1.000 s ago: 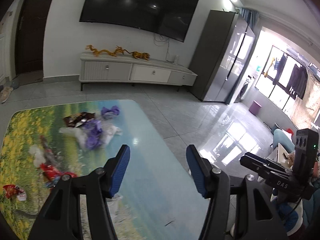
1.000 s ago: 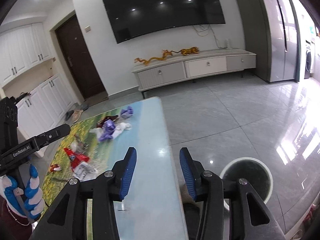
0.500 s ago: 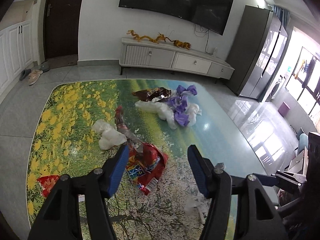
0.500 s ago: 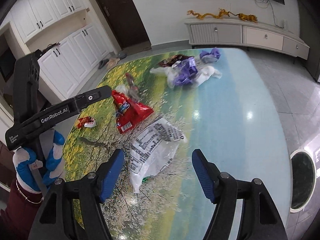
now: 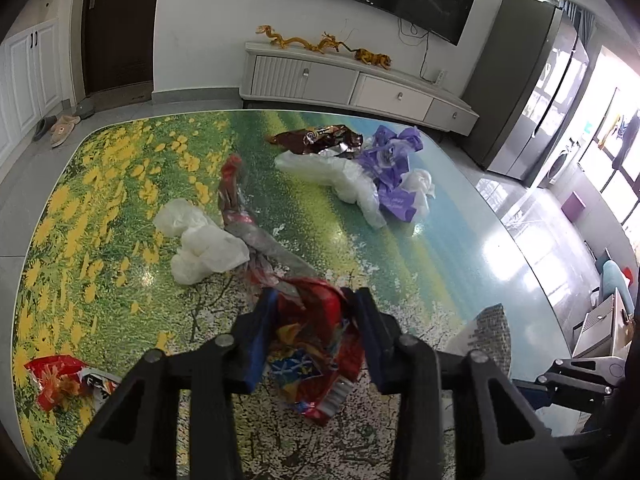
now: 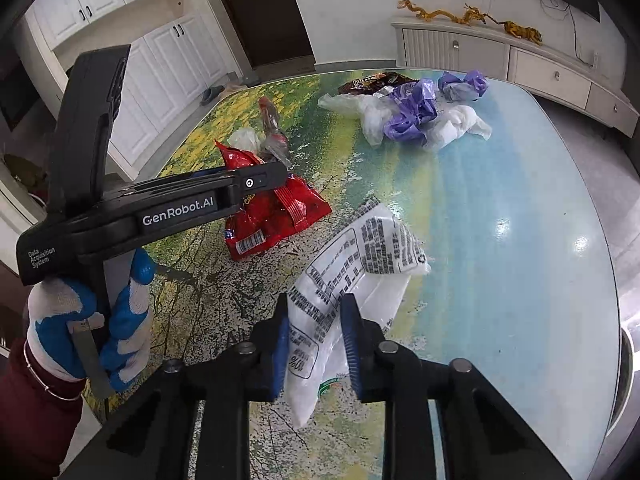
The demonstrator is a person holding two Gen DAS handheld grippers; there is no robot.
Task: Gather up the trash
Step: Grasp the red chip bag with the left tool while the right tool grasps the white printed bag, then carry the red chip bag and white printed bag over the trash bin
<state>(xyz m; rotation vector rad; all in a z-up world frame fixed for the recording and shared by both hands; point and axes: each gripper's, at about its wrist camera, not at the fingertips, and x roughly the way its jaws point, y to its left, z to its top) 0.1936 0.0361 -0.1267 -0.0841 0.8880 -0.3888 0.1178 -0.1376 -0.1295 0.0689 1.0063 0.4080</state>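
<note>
My left gripper (image 5: pixel 314 300) is shut on a red snack bag (image 5: pixel 316 344) lying on the table; the bag also shows in the right wrist view (image 6: pixel 272 220), partly behind the left gripper's body (image 6: pixel 176 212). My right gripper (image 6: pixel 316 308) is shut on a white printed plastic bag (image 6: pixel 356 264) at the table's near side. More trash lies farther back: a white and purple bag heap (image 5: pixel 384 184), a brown wrapper (image 5: pixel 320 138), a crumpled white bag (image 5: pixel 200 240), a twisted red and silver wrapper (image 5: pixel 240 208) and a small red wrapper (image 5: pixel 60 380).
The table (image 6: pixel 520 220) has a printed landscape top with a rounded edge. A round bin (image 6: pixel 628 380) stands on the floor at the right, mostly cut off. A TV cabinet (image 5: pixel 352 84) stands beyond the table.
Both grippers have dropped toward the table and closed. The left one closed on the red snack bag, the right one on the white printed bag.
</note>
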